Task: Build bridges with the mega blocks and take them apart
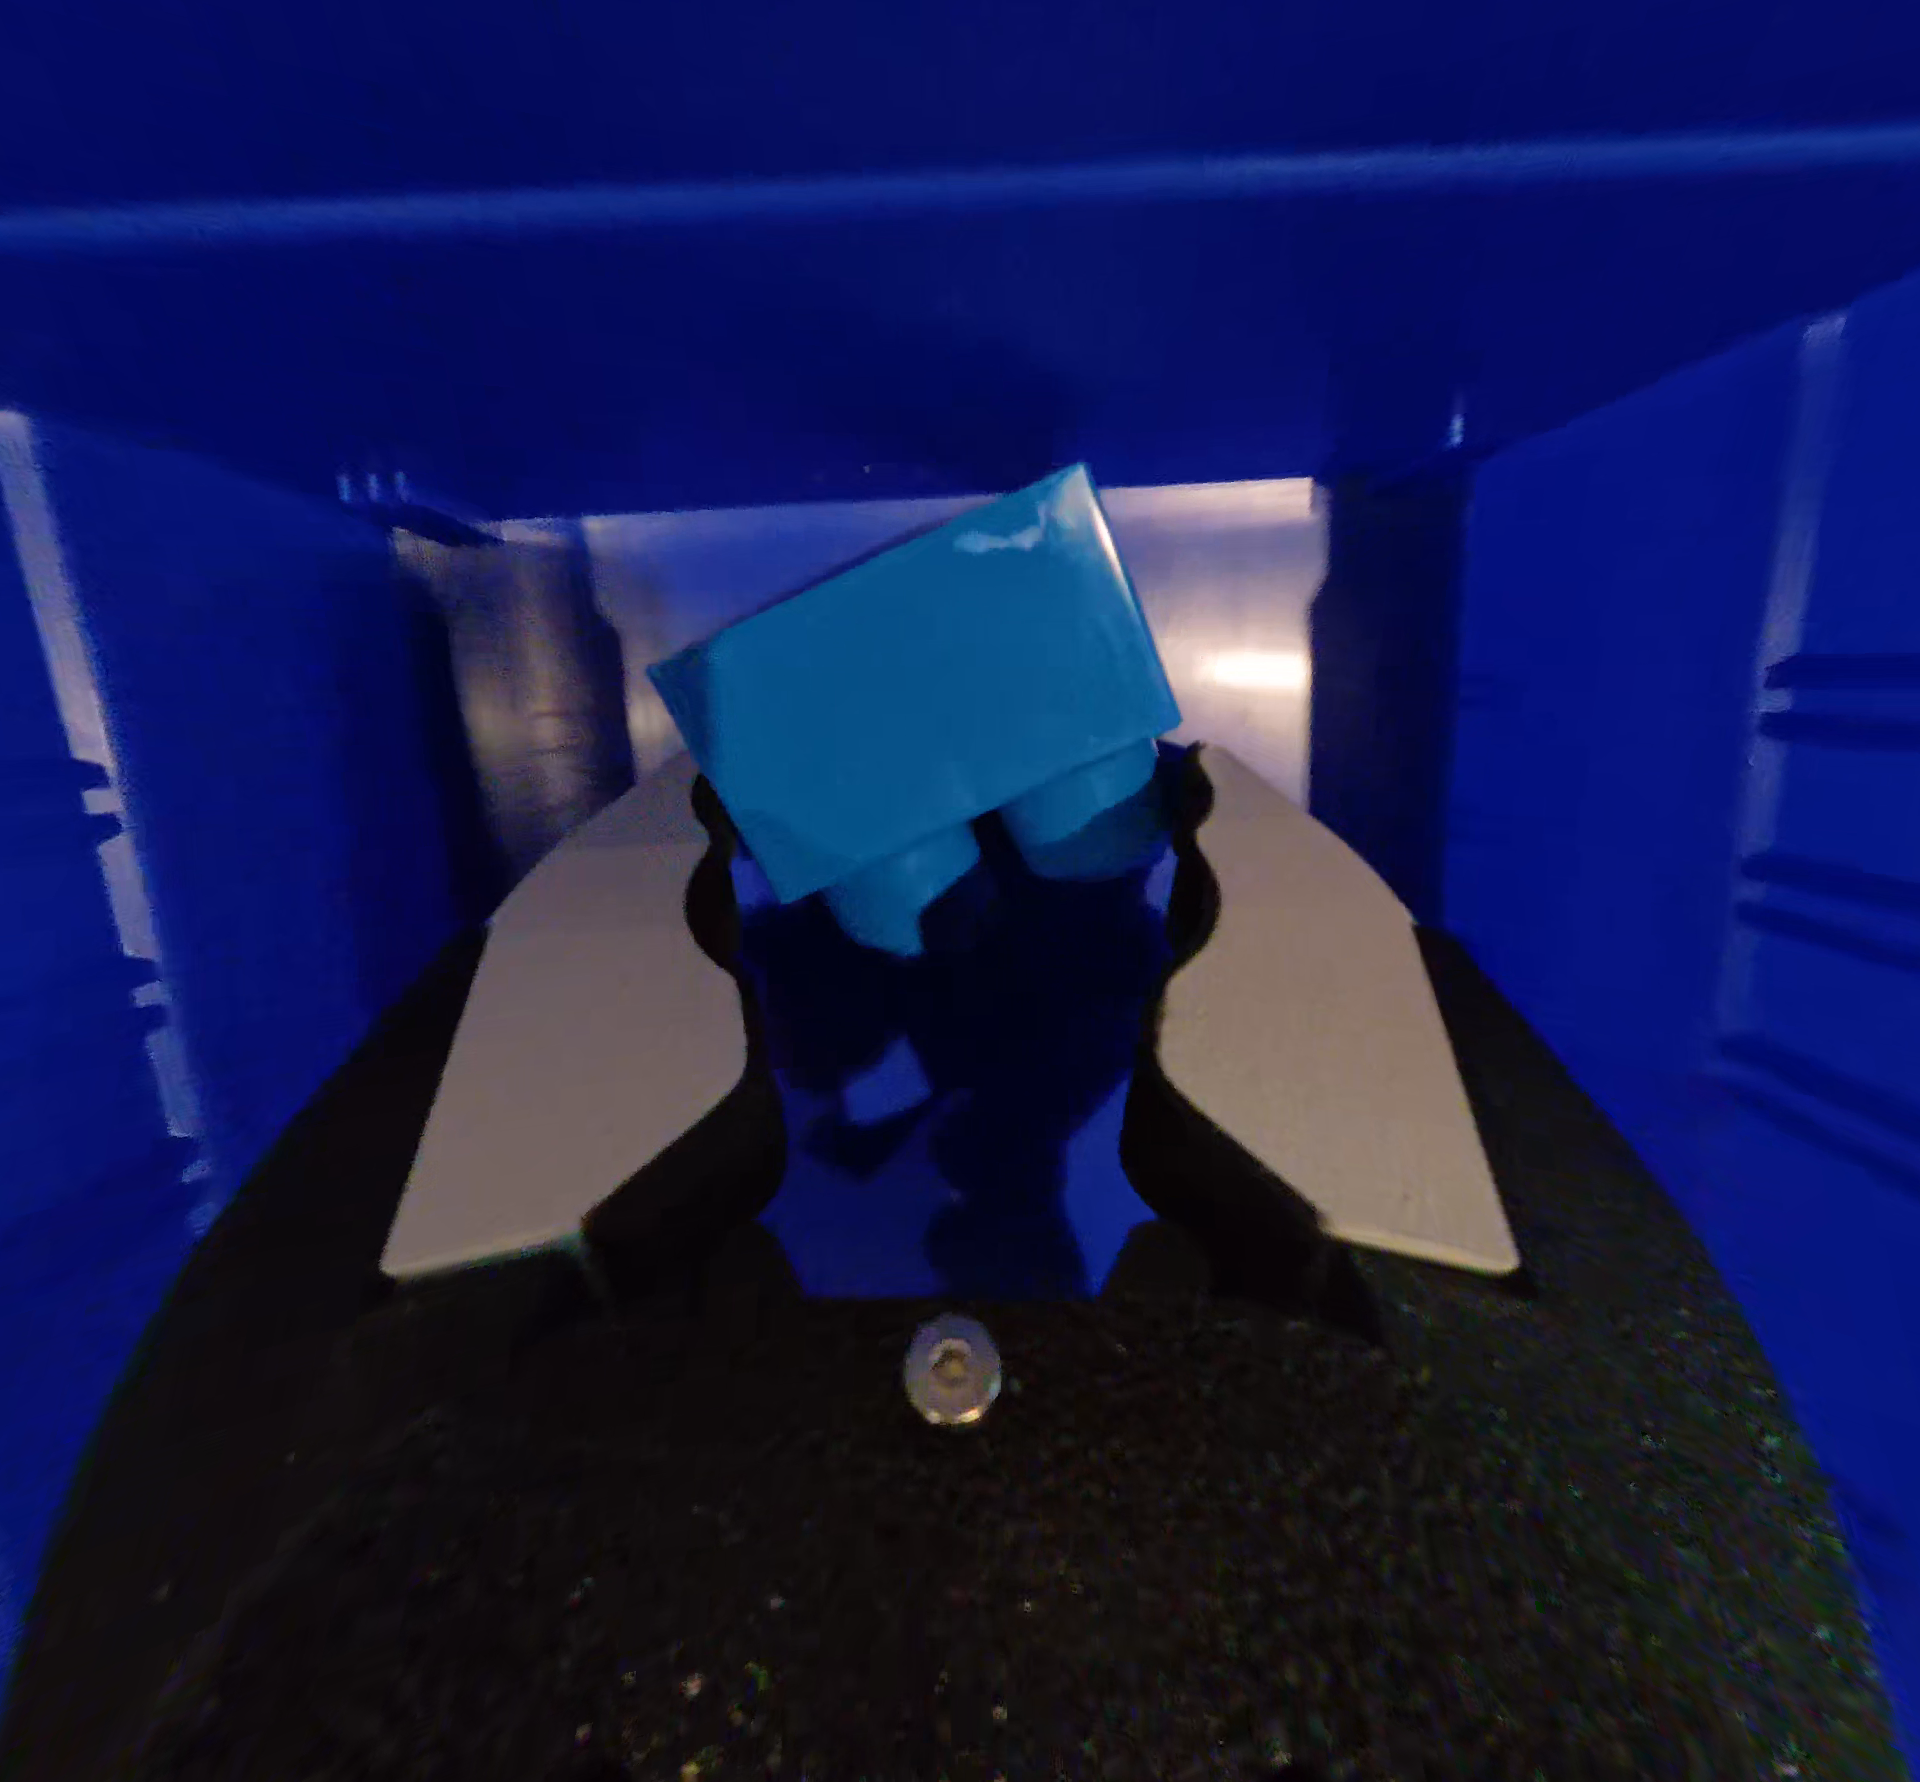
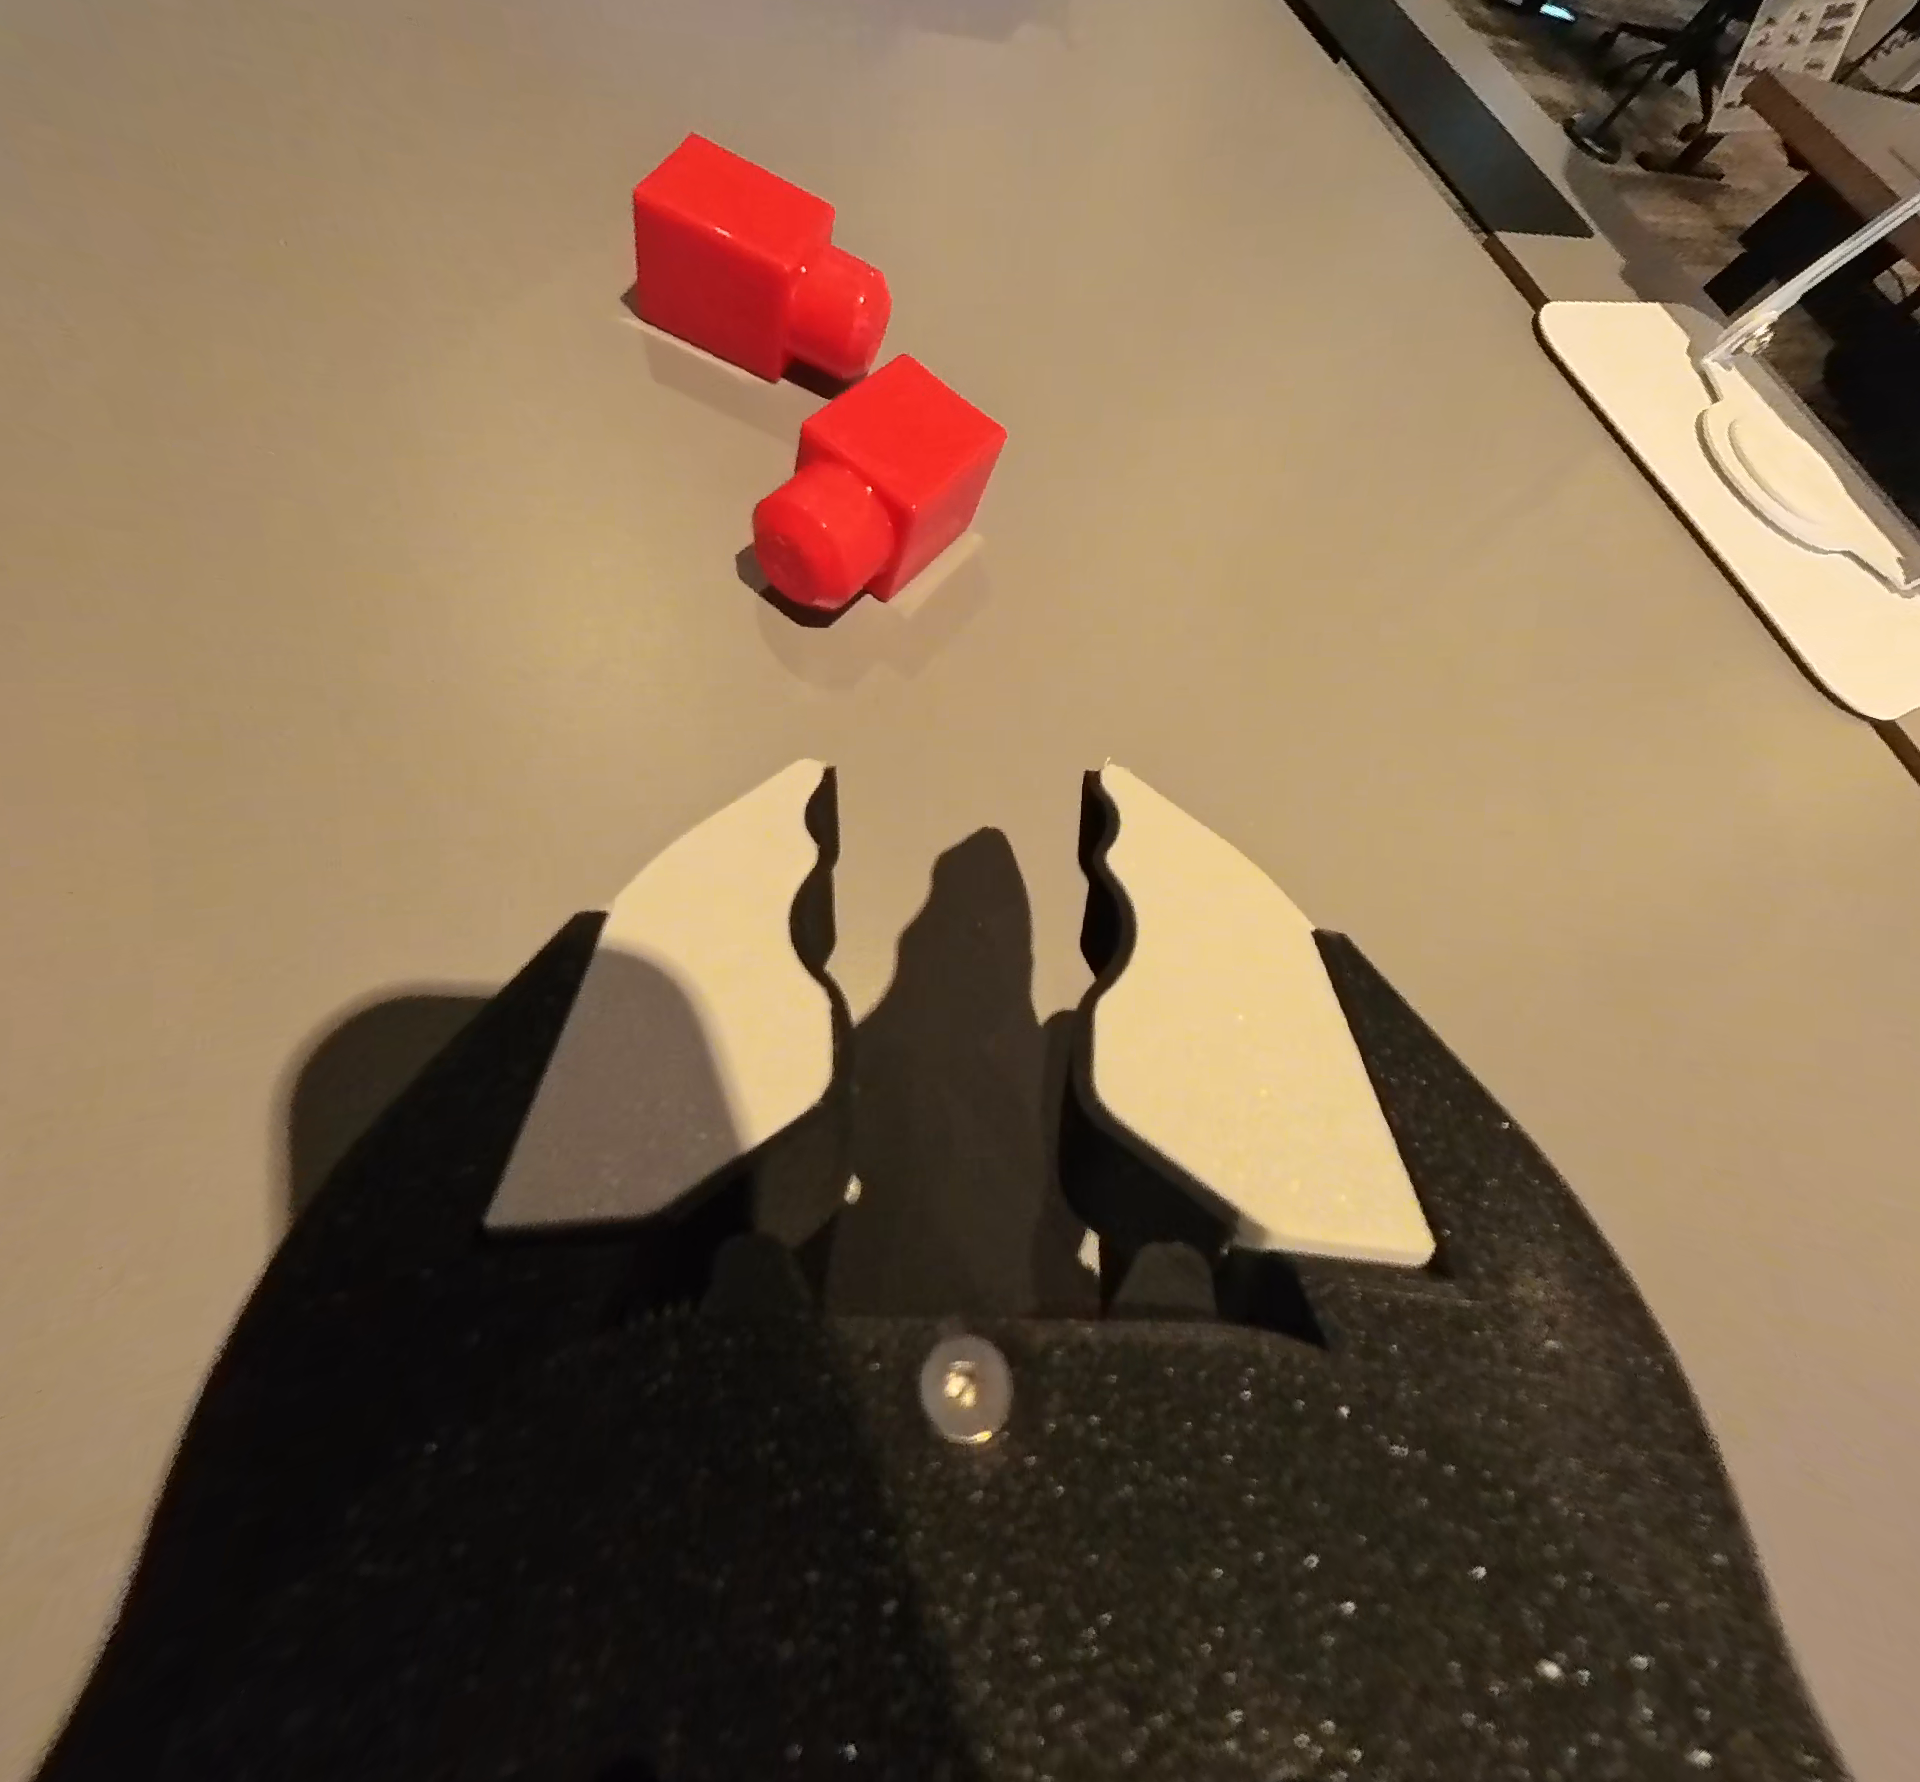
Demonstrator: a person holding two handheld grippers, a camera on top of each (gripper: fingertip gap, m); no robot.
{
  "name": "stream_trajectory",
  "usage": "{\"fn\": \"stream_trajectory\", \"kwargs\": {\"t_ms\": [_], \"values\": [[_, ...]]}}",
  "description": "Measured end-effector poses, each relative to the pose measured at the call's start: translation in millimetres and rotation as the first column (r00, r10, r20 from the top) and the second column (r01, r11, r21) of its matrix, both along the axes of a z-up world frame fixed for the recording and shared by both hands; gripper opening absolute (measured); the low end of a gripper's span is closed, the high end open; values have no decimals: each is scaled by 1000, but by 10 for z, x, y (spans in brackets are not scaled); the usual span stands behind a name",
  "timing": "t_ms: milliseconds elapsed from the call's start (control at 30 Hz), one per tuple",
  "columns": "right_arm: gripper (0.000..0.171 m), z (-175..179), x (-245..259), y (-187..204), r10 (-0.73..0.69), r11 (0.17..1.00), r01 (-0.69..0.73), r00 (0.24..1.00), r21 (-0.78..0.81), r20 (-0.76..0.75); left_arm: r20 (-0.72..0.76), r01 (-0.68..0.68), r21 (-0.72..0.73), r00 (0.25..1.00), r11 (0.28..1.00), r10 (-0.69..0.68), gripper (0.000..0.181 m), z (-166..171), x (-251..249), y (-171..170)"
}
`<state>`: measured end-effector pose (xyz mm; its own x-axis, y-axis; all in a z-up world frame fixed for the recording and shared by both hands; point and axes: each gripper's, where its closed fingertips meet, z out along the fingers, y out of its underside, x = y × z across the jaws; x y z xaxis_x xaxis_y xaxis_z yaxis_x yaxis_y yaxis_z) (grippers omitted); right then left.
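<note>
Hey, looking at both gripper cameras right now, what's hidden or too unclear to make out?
- Left wrist view: whether the left gripper actually clamps the light blue block; the view is blurred and its far end is out of sight.
- Left wrist view: the blue bin floor, lost in shadow.
- Right wrist view: undersides of the two red blocks on the table.
- Neither view shows the other gripper.

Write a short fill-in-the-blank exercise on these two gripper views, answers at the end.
1. The left gripper is inside a ____ bin.
2. The blue block near its fingertips has ____ studs.
3. On the table ahead of the right gripper lie ____ red blocks.
4. Both red blocks lie on their ____.

Answers: blue; two; two; sides
</note>
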<state>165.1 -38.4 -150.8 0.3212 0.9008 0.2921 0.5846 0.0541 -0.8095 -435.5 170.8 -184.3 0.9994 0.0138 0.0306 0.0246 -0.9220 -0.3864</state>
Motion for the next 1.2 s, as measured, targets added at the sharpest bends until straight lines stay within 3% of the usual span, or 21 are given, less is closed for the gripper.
{"fn": "stream_trajectory", "kwargs": {"t_ms": [167, 367, 500, 600, 700, 800, 867, 1000, 1200], "values": [[45, -1, -2, -6, 3, 1000, -3, 1000, 5, 3, 20, -37, 85, 999, 996, 36, 80, 172, 29, -13], [46, 9, -4, -10, 7, 1000, -7, 1000, 9, -2, -7, -55, 379, 998, 924, 62, 80, 971, 304, -75], [49, 38, -14, -11, 24, 1000, -24, 1000, 20, -12, 58, 106, 580, 984, 808, -171, 80, 1542, 1410, -208], [56, 114, 34, 148, 0, 977, -14, 998, 214, 65, 142, 280, 655, 867, 702, -479, 79, 1691, 2696, -413], [62, 373, 70, 359, -52, 835, -73, 976, 546, 211, 288, 406, 674, 625, 617, -726, 79, 1625, 3982, -737], [63, 673, -2, 449, -79, 598, -197, 950, 777, 302, 415, 509, 613, 444, 605, -794, 79, 1396, 4905, -1011], [64, 750, -67, 466, -43, 551, -219, 956, 805, 290, 404, 588, 563, 418, 581, -814, 79, 1208, 5269, -1111], [66, 726, -60, 510, 27, 643, -138, 987, 753, 158, 363, 709, 459, 400, 535, -841, 80, 914, 5602, -1300], [65, 532, -26, 492, 29, 623, -194, 974, 758, 226, 315, 831, 285, 389, 477, -866, 79, 557, 5719, -1534]]}}
